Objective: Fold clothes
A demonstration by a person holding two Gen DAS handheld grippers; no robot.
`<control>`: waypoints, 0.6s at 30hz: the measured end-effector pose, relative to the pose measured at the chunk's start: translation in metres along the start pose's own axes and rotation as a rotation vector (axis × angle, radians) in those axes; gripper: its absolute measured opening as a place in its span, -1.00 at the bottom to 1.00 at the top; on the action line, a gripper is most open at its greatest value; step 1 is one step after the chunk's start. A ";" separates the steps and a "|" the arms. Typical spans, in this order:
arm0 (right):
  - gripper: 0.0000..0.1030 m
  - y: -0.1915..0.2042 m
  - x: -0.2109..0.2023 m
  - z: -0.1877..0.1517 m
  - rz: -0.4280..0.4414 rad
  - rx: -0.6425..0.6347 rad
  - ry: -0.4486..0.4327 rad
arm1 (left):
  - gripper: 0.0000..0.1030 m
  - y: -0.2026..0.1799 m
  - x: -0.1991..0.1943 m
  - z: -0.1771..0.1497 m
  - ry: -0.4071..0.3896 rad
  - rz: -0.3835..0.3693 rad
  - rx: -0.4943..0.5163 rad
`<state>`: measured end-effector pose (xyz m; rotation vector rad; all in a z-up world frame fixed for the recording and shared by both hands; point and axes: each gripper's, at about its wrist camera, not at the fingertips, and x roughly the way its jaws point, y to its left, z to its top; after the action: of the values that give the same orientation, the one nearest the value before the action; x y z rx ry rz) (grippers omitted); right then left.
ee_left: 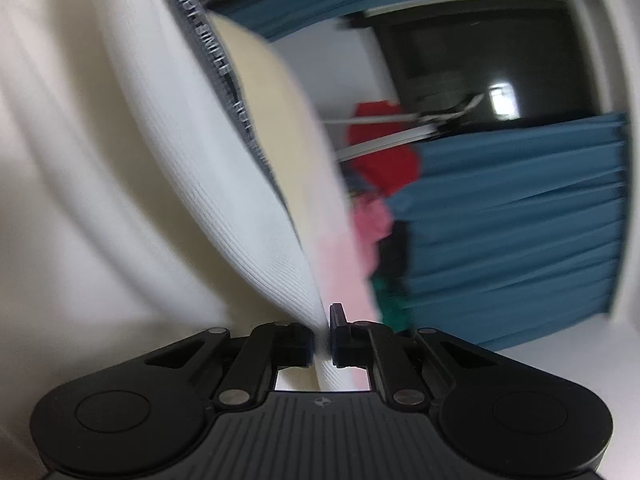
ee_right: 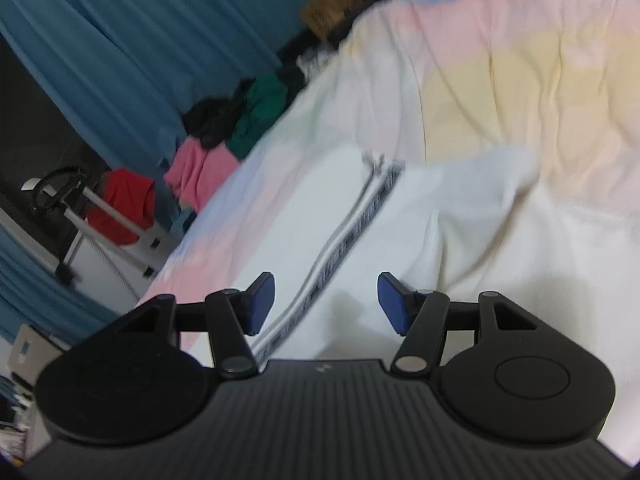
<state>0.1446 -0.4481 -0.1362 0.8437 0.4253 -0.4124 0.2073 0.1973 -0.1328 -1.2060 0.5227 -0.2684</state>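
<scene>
Left hand-held gripper [ee_left: 323, 340] pinching white garment [ee_left: 248, 208], right hand-held gripper [ee_right: 326, 304] spread

You have two grippers: left gripper [ee_left: 323, 338], right gripper [ee_right: 326, 304]. One white garment [ee_right: 420, 240] with one grey lettered band [ee_right: 348, 236]. One pastel striped bedsheet [ee_right: 500, 60]. Clothes pile: one red [ee_right: 124, 208], one pink [ee_right: 200, 172], one green [ee_right: 260, 112], one black [ee_right: 212, 118]. Blue curtains [ee_right: 120, 40]: count unclear.

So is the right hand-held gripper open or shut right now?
Open. The right hand-held gripper has its blue pads spread wide apart above the white garment, gripping nothing.
</scene>
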 end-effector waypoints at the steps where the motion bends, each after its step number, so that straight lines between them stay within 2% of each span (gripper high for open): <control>1: 0.18 0.004 -0.002 0.000 0.019 -0.017 -0.016 | -0.88 -0.001 -0.001 0.002 -0.012 -0.042 -0.010; 4: 0.18 0.015 -0.010 -0.002 0.078 -0.070 -0.065 | -0.88 0.003 -0.004 0.007 -0.042 -0.155 -0.059; 6: 0.17 0.010 -0.008 -0.004 0.063 -0.049 -0.039 | -0.88 0.005 -0.007 0.009 -0.056 -0.170 -0.080; 12: 0.15 -0.005 -0.004 -0.009 0.019 0.013 0.041 | -0.90 0.009 -0.007 0.009 -0.064 -0.120 -0.076; 16: 0.14 -0.016 -0.001 -0.012 -0.011 0.055 0.094 | -0.90 0.005 -0.013 0.008 -0.070 -0.090 -0.028; 18: 0.14 -0.017 -0.005 -0.011 -0.079 0.053 0.096 | -0.90 0.004 -0.015 0.007 -0.075 -0.077 -0.009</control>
<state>0.1298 -0.4489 -0.1511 0.9022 0.5401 -0.4590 0.1974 0.2113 -0.1307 -1.2412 0.4133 -0.2853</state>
